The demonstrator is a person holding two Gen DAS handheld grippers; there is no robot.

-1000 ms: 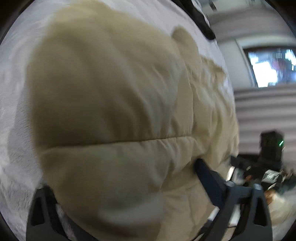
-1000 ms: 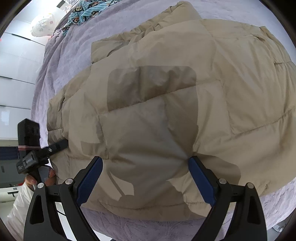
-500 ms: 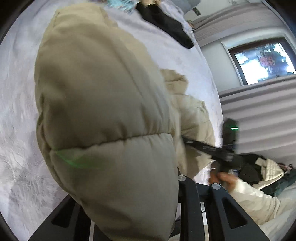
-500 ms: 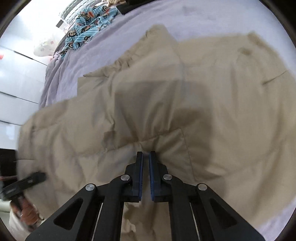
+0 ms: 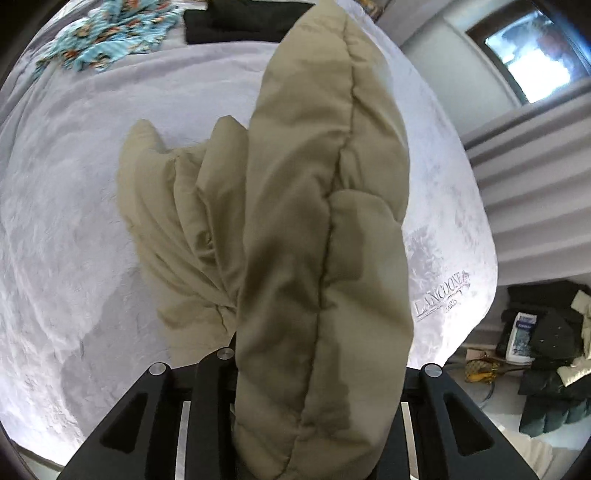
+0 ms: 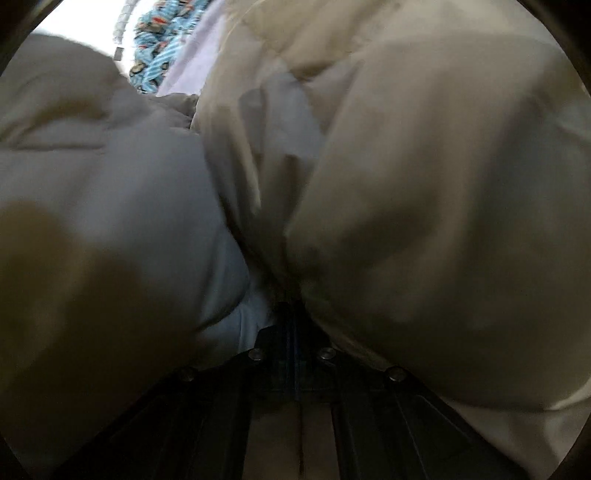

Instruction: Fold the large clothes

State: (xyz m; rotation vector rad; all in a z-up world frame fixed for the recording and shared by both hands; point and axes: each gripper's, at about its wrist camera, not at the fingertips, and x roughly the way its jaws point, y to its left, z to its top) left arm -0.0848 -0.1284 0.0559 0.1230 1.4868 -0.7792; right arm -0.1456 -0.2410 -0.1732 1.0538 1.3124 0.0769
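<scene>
A beige puffer jacket (image 5: 317, 229) hangs lifted above the grey bed cover (image 5: 66, 221). My left gripper (image 5: 236, 354) is shut on the jacket's edge; the padded cloth bulges over and hides its fingertips. In the right wrist view the same jacket (image 6: 424, 184) fills nearly the whole frame, close and blurred. My right gripper (image 6: 293, 317) is shut on a fold of it, its tips buried in the cloth.
A blue patterned garment (image 5: 103, 40) and a black garment (image 5: 236, 18) lie at the bed's far end. Dark clothes and bags (image 5: 546, 350) are piled on the floor to the right of the bed. A window (image 5: 532, 55) is at the upper right.
Both grippers closed on the jacket and lifted it off the bed. It was spread flat a second ago; now it hangs bunched and crowds the right camera.
</scene>
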